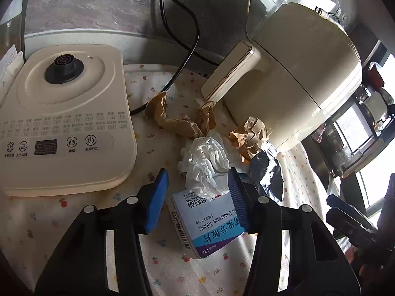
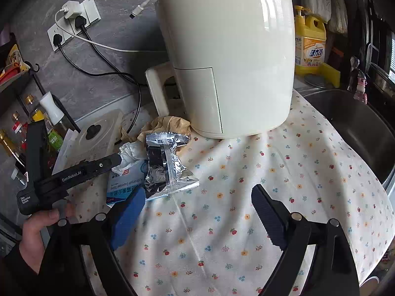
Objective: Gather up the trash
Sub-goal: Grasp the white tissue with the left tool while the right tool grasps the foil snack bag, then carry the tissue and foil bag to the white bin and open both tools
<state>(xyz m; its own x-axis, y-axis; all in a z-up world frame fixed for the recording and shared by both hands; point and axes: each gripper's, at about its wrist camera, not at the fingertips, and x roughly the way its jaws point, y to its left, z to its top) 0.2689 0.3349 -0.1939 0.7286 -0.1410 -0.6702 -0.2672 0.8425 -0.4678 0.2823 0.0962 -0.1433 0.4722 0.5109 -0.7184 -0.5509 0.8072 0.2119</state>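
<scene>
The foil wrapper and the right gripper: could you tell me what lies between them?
Only bare floral cloth, in the right wrist view; the foil wrapper lies ahead-left of the open right gripper.

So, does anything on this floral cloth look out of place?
Yes. Litter lies beside the air fryer: crumpled brown paper, a white tissue, a torn foil wrapper and a medicine box lying askew.
</scene>
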